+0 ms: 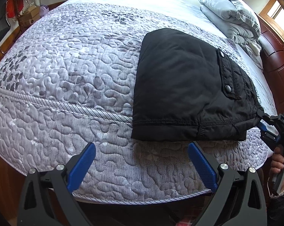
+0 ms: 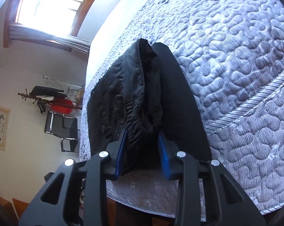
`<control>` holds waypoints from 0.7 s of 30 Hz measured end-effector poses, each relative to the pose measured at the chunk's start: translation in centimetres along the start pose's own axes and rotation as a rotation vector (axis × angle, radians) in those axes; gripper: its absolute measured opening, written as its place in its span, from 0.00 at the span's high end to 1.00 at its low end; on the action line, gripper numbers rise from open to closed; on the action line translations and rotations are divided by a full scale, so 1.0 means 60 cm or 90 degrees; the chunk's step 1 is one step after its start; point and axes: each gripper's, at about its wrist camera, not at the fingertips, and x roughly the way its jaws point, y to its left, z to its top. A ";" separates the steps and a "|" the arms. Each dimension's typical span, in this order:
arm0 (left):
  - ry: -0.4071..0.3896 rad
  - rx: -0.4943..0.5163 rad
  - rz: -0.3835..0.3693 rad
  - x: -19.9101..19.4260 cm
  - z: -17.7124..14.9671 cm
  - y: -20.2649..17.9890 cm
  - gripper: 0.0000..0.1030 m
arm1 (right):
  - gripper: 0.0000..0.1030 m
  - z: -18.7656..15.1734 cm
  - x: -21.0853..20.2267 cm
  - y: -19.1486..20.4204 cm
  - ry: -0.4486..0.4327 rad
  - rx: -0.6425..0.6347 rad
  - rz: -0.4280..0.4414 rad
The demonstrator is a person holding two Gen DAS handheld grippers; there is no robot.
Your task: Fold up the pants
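Black pants (image 1: 181, 86), folded into a thick bundle, lie at the bed (image 1: 70, 60) edge, centre right. Right gripper (image 2: 142, 143) pinches their lower-right corner; left gripper (image 1: 142, 160), jaws spread and empty, sits just below them.

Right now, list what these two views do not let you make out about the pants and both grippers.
- Underside and inner layers of the black pants: left wrist view, hidden by the top layer.
- Right gripper: left wrist view, body cut off by the right edge.
- Far half of the pants: right wrist view, hidden behind the bunched waistband clamped between the blue pads.
- Left gripper, open over the quilt: absent from the right wrist view.
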 end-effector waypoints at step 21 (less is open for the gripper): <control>-0.020 0.000 -0.006 -0.026 0.003 -0.017 0.04 | 0.60 -0.017 0.014 -0.022 0.026 0.009 -0.006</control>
